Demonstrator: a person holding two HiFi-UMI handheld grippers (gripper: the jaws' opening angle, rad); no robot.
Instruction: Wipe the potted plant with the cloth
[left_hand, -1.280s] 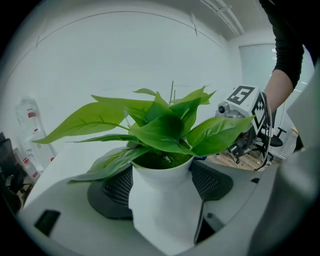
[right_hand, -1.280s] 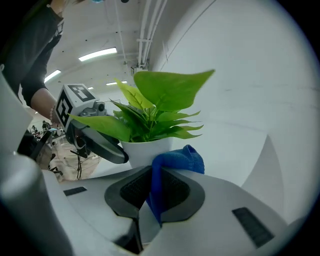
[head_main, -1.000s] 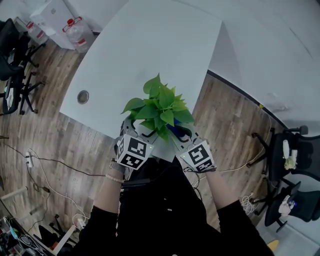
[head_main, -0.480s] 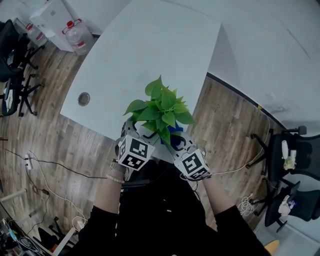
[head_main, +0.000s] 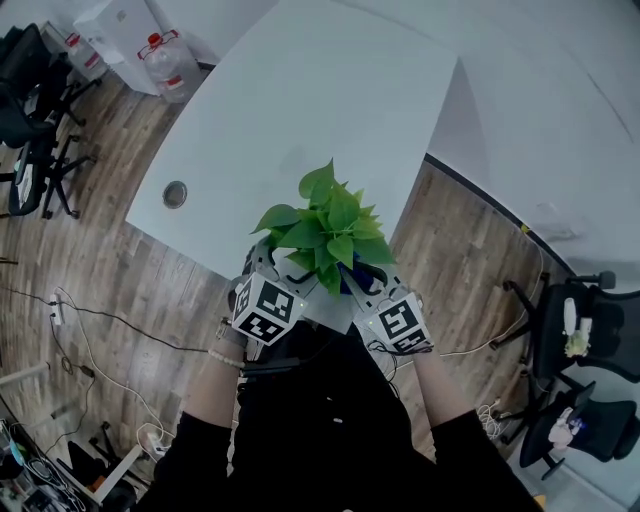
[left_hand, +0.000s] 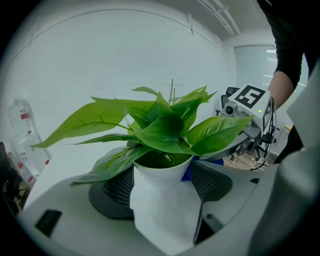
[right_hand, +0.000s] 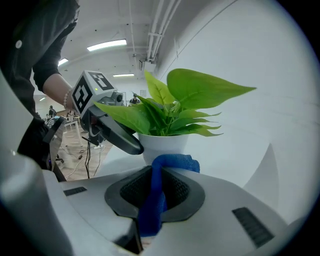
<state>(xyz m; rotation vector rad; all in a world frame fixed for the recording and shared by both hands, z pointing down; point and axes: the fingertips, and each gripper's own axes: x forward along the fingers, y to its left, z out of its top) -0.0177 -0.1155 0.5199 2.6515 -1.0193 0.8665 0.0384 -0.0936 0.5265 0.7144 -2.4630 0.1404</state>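
Person in black, with pale grey two-jaw tongs on each side.
The left tongs (head_main: 268, 275) and right tongs (head_main: 368, 285) have smooth pale grey shells and black rounded jaw faces with dark mesh pads (left_hand: 210, 180). Each carries a white cube with black square markers (head_main: 265, 308). Long black sleeves (head_main: 200, 455) cover the arms down to the forearms, and a pale beaded bracelet (head_main: 228, 356) rings the left wrist.

pot (left_hand: 161, 212) smooth matt; leaves (left_hand: 161, 133) glossy; cloth (right_hand: 153, 200) coarse weave; floor (head_main: 110, 290) wood grain.

Potted plant (left_hand: 159, 132) within left tongs (left_hand: 162, 182)
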